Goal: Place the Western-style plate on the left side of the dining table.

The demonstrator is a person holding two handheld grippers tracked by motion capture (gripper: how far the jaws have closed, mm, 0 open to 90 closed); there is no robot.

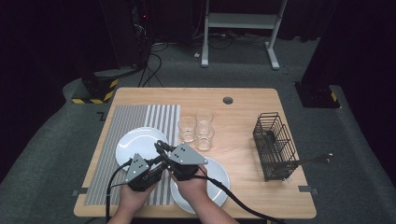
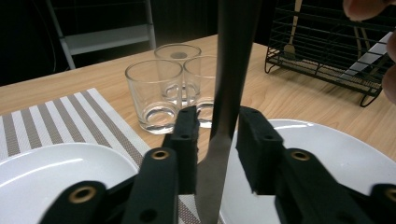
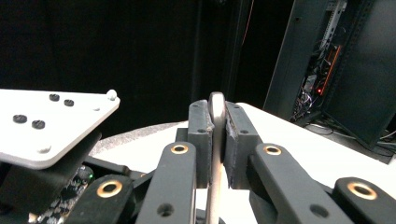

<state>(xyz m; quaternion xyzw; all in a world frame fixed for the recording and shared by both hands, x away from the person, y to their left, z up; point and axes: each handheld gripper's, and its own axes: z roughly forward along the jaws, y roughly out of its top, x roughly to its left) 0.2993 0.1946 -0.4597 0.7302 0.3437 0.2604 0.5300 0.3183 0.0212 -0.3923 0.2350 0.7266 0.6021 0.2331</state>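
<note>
Knife (image 2: pixel 229 93) stands upright between left hand-held gripper (image 2: pixel 215 135) jaws.

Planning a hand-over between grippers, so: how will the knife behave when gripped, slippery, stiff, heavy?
Probably slippery: the knife is smooth, shiny metal, so it may slide between flat pads. Likely stiff: it stands straight though the right gripper clamps it near one end. Being long and thin, it could swing if that grip loosens.

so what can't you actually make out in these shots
- Knife: in the left gripper view its tip runs off the top edge; whether the left gripper presses it is unclear.
- Knife handle end: hidden between the right gripper pads, right gripper view.
- Cutlery in the basket: too small, high view.
</note>
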